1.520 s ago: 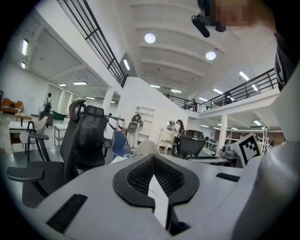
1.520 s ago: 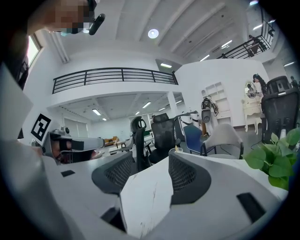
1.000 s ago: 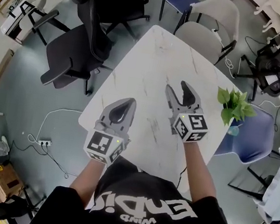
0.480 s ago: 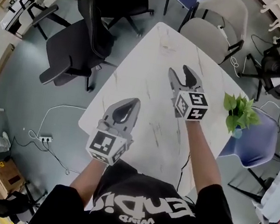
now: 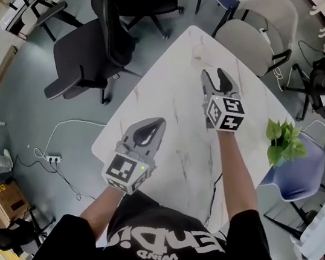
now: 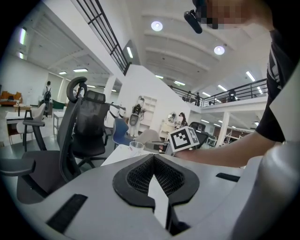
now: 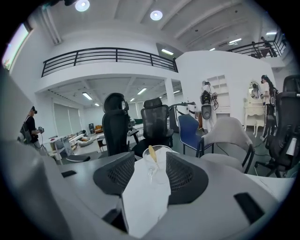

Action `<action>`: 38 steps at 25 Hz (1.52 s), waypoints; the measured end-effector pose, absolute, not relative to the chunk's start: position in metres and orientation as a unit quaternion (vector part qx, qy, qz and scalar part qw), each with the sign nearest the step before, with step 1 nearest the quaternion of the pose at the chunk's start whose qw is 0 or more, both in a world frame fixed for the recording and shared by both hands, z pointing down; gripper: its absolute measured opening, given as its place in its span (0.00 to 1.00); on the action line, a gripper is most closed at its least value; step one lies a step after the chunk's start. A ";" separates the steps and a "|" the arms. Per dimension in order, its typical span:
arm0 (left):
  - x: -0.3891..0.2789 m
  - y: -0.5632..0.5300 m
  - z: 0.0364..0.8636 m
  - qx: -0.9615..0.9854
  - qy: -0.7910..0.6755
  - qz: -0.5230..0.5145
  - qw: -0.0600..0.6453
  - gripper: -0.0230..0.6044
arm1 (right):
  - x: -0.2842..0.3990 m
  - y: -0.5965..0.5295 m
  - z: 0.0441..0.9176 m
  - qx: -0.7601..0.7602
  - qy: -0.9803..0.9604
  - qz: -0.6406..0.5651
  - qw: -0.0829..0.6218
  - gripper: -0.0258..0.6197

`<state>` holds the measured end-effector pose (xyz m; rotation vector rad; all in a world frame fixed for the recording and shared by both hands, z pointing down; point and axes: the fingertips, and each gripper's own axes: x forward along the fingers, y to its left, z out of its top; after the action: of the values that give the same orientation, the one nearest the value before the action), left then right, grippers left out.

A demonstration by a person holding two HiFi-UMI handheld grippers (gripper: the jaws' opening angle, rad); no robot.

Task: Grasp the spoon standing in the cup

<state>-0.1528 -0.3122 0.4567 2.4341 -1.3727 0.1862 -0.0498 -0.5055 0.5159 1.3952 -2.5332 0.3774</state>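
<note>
1. Spoon is pale yellow and leans inside a clear cup, and the cup stands near the far end of the white table
2. My right tongs are wide open and hold nothing
3. In the right gripper view I see the cup and spoon in the gap between the two jaws, a little way ahead of the tips, and the jaws do not touch them
4. My left tongs are closed with the tips together and nothing in them
5. My left tongs are over the near part of the table, well apart from the cup
6. A green plant is at the right edge of the table
7. A black chair is on the left, and a grey chair is past the far end
</note>
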 end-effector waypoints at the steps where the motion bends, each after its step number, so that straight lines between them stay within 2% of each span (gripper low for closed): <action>1: -0.154 -0.314 0.460 0.856 -0.482 0.068 0.172 0.06 | -0.051 -0.510 0.519 0.476 -0.862 0.128 0.115 0.34; 10: -0.161 -0.320 0.480 0.852 -0.484 0.075 0.186 0.06 | -0.057 -0.532 0.537 0.480 -0.858 0.131 0.129 0.24; 19: -0.163 -0.317 0.493 0.848 -0.483 0.082 0.202 0.06 | -0.060 -0.539 0.543 0.483 -0.855 0.131 0.135 0.20; 28: -0.166 -0.318 0.491 0.848 -0.482 0.079 0.204 0.06 | -0.061 -0.541 0.541 0.492 -0.849 0.130 0.141 0.10; 38: -0.171 -0.312 0.490 0.844 -0.490 0.079 0.205 0.06 | -0.058 -0.537 0.537 0.500 -0.844 0.120 0.152 0.10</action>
<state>-0.1708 -0.3118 0.4897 2.3522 -1.3657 0.2200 -0.0580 -0.5369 0.5371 1.4337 -2.4235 0.3441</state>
